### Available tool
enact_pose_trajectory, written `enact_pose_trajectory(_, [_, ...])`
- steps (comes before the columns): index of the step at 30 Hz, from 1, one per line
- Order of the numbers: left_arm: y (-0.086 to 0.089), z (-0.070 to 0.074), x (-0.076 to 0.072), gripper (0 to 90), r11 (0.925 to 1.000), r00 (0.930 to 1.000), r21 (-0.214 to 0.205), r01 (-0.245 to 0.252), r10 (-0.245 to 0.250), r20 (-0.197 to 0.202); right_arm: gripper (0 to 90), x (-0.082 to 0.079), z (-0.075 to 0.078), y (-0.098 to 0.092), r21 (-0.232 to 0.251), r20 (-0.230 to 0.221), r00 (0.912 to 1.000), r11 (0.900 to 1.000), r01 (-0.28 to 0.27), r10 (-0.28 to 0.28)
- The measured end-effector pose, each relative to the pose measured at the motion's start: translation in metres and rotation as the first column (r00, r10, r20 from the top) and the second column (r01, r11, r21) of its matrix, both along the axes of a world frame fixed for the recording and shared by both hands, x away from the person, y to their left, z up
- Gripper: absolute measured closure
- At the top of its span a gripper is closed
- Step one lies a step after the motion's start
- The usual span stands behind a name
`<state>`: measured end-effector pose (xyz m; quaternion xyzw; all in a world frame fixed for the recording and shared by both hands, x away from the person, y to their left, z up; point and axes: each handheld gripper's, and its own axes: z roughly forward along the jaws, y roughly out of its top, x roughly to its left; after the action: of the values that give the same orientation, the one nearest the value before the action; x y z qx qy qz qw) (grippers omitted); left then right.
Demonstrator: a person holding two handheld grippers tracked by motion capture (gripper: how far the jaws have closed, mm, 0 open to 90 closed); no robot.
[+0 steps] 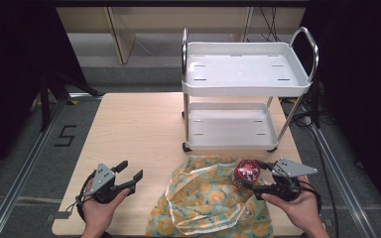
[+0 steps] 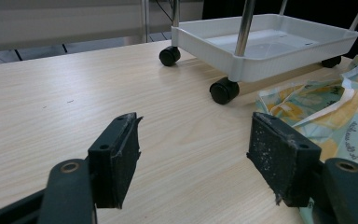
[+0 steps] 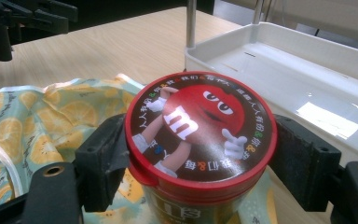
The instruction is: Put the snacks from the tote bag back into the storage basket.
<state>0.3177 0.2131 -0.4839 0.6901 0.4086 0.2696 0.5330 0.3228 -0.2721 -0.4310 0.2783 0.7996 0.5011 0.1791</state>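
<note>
A candy jar with a red lid showing a red cartoon figure stands upright between the jaws of my right gripper, which is shut on it just under the lid. The jar hovers over the right part of a cloth bag printed with orange slices, lying crumpled at the table's front edge. My left gripper rests at the front left of the table, jaws wide open with only bare wood between them. The bag's edge lies to its right.
A white two-tier cart with chrome handles and black castors stands on the back right of the wooden table, close behind the bag. Its lower tray is just beyond the jar. Bare wood spreads across the table's left half.
</note>
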Motion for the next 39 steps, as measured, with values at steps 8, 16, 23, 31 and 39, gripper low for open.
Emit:
enact_pose_trajectory(8, [0.000,0.000,0.000,32.9,1.0000,1.0000,0.000,-0.002,0.002,-0.001,26.1,0.002,0.000,0.001,0.001,0.002,1.0000,1.0000,0.000,0.000])
enact_pose_trajectory(16, [-0.001,0.000,0.000,32.9,1.0000,1.0000,-0.005,-0.004,0.004,0.003,26.1,0.001,0.003,0.002,0.015,0.013,0.9998,0.9998,0.015,-0.016])
enact_pose_trajectory(23, [-0.001,0.001,0.000,32.8,1.0000,1.0000,-0.003,-0.004,0.004,0.001,26.1,0.003,0.008,0.003,0.010,0.027,0.9996,0.9999,0.006,-0.006])
enact_pose_trajectory(31, [0.000,0.001,0.000,32.9,1.0000,1.0000,-0.006,0.000,0.000,0.008,26.2,0.004,0.011,0.006,0.008,0.020,0.9997,0.9999,0.012,-0.012])
enact_pose_trajectory(39, [0.000,0.001,0.001,32.9,1.0000,0.9999,-0.008,-0.001,0.001,0.010,26.2,0.010,0.011,0.006,0.010,0.037,0.9993,0.9999,0.004,-0.005])
